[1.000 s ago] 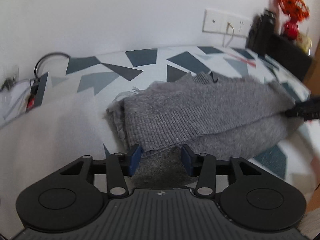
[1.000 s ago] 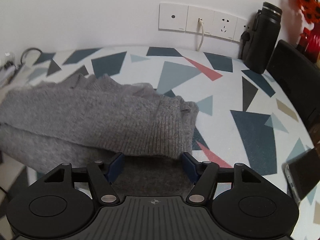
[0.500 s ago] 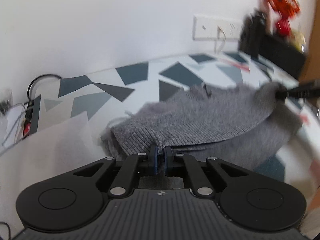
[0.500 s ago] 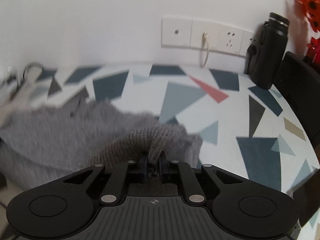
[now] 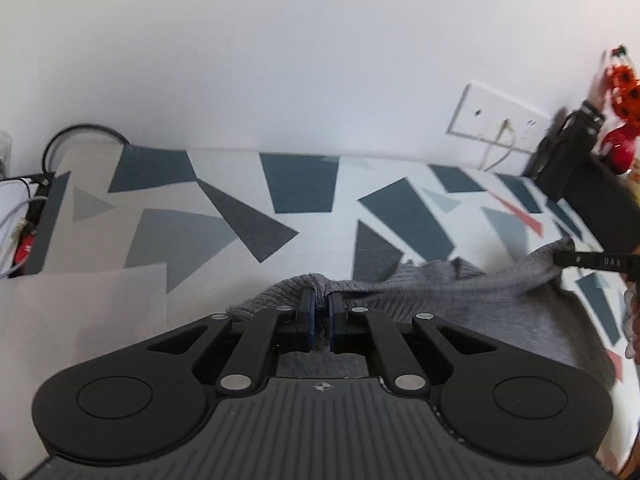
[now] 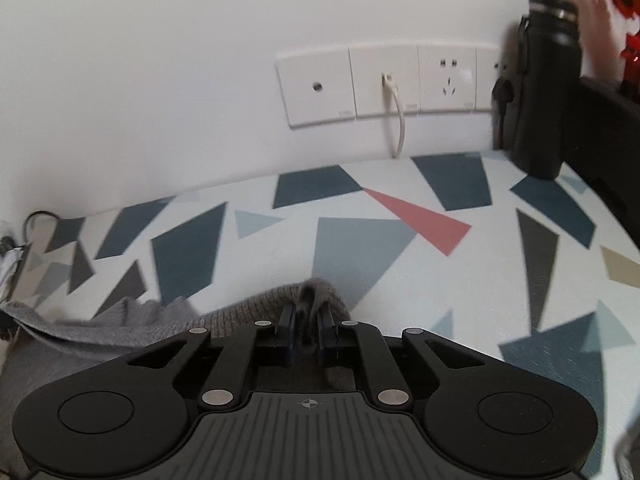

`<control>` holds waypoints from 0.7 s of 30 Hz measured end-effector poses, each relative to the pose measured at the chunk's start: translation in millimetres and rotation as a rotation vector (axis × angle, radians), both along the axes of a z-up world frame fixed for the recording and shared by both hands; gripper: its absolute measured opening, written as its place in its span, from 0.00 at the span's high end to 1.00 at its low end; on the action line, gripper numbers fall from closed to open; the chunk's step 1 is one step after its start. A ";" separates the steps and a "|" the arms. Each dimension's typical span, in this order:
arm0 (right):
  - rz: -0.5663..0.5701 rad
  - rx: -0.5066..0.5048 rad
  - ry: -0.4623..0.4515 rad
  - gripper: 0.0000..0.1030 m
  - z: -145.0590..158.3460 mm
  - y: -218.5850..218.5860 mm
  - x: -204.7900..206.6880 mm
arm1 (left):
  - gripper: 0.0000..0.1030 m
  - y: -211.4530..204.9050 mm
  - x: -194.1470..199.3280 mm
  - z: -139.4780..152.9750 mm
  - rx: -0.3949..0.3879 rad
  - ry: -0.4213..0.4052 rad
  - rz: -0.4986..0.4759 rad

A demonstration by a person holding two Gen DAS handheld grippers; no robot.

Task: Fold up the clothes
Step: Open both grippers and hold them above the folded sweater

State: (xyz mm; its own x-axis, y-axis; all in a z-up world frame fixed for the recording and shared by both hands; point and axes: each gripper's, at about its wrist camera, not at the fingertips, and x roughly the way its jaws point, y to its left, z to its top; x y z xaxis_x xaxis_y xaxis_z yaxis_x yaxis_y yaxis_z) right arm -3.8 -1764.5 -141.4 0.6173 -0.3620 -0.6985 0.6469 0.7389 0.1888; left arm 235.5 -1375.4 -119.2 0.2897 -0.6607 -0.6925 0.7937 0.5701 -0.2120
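Fold under way | left gripper [image 5: 321,306] and right gripper [image 6: 307,320], spread a second ago, now pinch grey ribbed knit sweater [image 5: 460,284] hem, lifting it toward the wall.

worktop [image 5: 304,216] white with blue, grey and red triangle print, runs up to the wall; grey sweater [image 5: 500,304] lies on it at 4 o'clock, near edge lifted; black bottle [image 6: 540,92] stands at 1 o'clock by the wall; cables [image 5: 24,216] at 9 o'clock edge
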 end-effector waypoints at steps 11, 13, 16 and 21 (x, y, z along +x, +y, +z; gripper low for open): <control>-0.105 0.034 -0.024 0.31 -3.1 -31.3 -16.4 | 0.45 15.7 29.4 -2.4 0.034 0.077 0.136; -0.098 0.071 -0.025 0.20 -1.9 -30.1 -31.8 | 0.32 26.4 20.0 -3.7 0.066 0.103 0.125; -0.049 0.125 0.025 0.08 -10.0 -16.4 -48.3 | 0.30 34.4 2.2 -9.5 0.129 0.112 0.104; -0.027 0.117 0.116 0.04 -29.9 13.9 -53.2 | 0.22 38.9 -15.0 -30.5 0.174 0.161 0.101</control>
State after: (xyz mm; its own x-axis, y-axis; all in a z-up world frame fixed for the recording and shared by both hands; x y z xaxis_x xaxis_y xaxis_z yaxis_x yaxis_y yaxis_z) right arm -57.0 -1750.7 -171.3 0.5209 -0.2899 -0.8029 0.6889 0.6981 0.1949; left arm 220.5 -1336.5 -149.7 0.2247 -0.5013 -0.8356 0.6951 0.6834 -0.2231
